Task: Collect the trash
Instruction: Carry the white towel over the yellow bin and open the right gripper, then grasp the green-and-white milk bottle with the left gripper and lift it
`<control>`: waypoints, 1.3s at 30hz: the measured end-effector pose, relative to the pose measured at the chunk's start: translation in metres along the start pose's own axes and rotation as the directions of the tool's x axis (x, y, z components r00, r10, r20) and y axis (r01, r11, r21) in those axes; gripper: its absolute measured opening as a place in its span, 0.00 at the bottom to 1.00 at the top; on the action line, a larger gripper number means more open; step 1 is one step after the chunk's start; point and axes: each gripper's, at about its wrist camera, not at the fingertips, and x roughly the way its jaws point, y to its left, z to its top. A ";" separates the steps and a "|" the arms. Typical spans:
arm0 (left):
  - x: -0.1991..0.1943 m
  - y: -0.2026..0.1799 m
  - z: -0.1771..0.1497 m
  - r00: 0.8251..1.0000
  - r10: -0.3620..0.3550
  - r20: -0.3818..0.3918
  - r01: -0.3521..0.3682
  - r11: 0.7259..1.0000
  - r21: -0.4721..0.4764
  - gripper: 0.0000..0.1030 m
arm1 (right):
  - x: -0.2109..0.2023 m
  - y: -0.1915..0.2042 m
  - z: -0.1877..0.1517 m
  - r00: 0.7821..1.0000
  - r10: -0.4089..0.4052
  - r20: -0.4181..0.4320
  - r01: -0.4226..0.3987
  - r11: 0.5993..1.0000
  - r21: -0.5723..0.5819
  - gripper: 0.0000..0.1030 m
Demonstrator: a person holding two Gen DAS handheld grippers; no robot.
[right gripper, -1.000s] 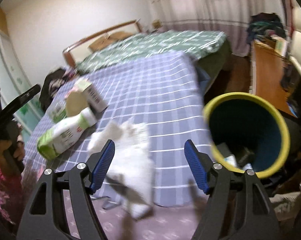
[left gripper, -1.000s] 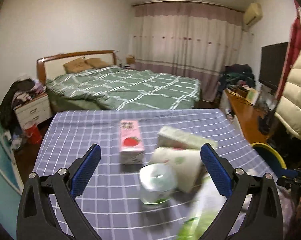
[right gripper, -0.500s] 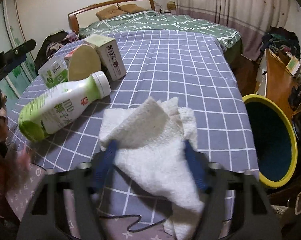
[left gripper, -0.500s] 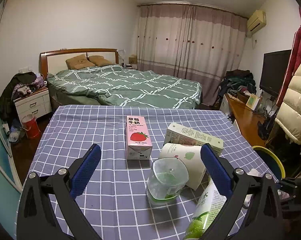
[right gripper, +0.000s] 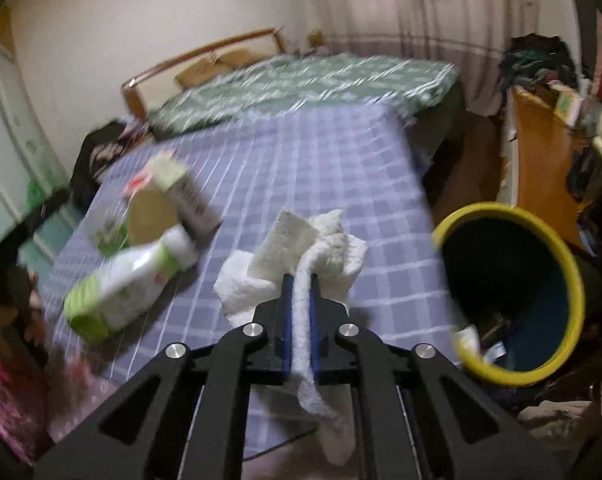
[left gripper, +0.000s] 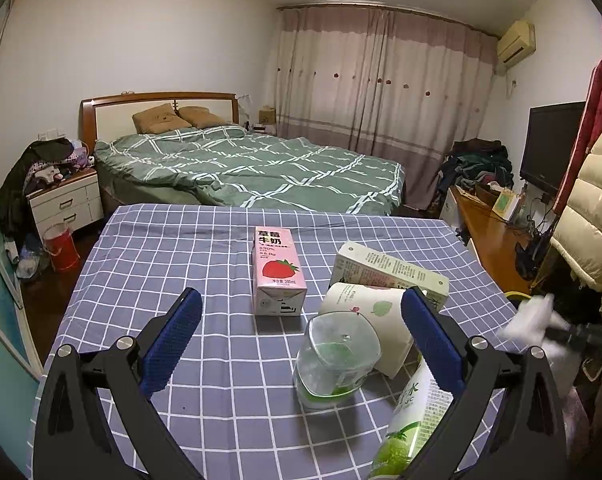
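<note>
Right gripper point(right gripper: 301, 280): clamped on the crumpled white tissue point(right gripper: 301, 248), lifted above the checked tablecloth point(right gripper: 301, 160).
Bin point(right gripper: 573, 264): yellow-rimmed, off the table edge to the tissue's right; nothing between.
Left gripper point(left gripper: 301, 340): jaws apart, empty, farther from the bin.
Remaining trash: green bottle point(right gripper: 125, 284), cartons, cup.

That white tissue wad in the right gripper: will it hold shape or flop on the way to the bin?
Likely floppy: the tissue wad droops below the right gripper. Probably very light. A loose tail may snag the bin rim.
</note>
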 end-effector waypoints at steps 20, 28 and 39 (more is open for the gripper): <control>0.002 -0.002 -0.001 1.000 -0.013 -0.006 0.013 1.000 0.012 0.95 | 0.009 -0.134 0.027 0.935 -0.354 0.033 0.339 0.916 0.213 0.40; -0.002 -0.017 -0.001 0.992 -0.125 -0.025 0.126 0.991 0.040 0.95 | 0.007 -0.114 0.013 0.954 -0.297 0.028 0.285 0.937 0.203 0.48; -0.001 -0.079 -0.024 0.962 -0.149 -0.230 0.205 0.948 0.243 0.95 | -0.003 -0.099 0.001 0.971 -0.235 0.034 0.224 0.955 0.196 0.51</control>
